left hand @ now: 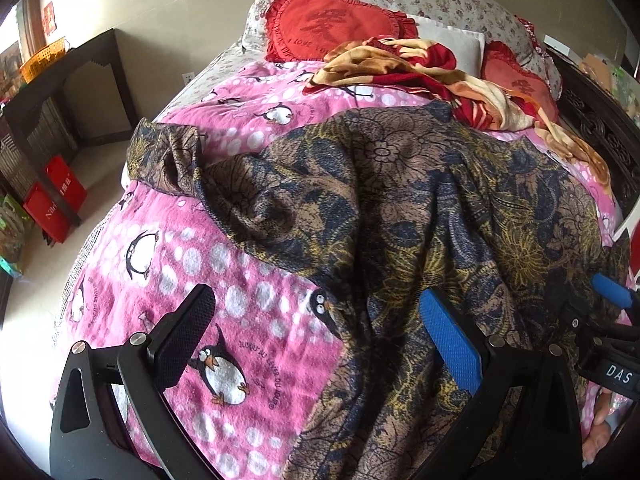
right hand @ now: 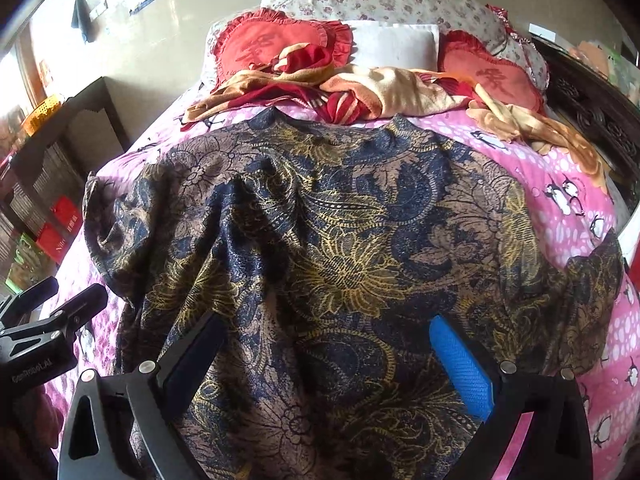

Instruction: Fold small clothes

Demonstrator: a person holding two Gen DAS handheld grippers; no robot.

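Observation:
A dark blouse (left hand: 420, 200) printed with navy, tan and gold flowers lies spread and wrinkled on a pink penguin blanket (left hand: 192, 264). One sleeve (left hand: 168, 152) reaches out to the left. My left gripper (left hand: 316, 312) is open over the blouse's lower left edge, black finger above the blanket, blue finger above the cloth. In the right wrist view the blouse (right hand: 340, 240) fills the middle, and my right gripper (right hand: 326, 328) is open just above its lower part with nothing pinched. The left gripper (right hand: 68, 296) shows at that view's left edge.
Two red heart cushions (left hand: 332, 28), a white pillow (right hand: 394, 44) and a crumpled red and tan blanket (right hand: 360, 88) lie at the head of the bed. A dark carved bed frame (right hand: 592, 116) runs along the right. Dark furniture (left hand: 68, 92) and red boxes (left hand: 56, 200) stand on the floor to the left.

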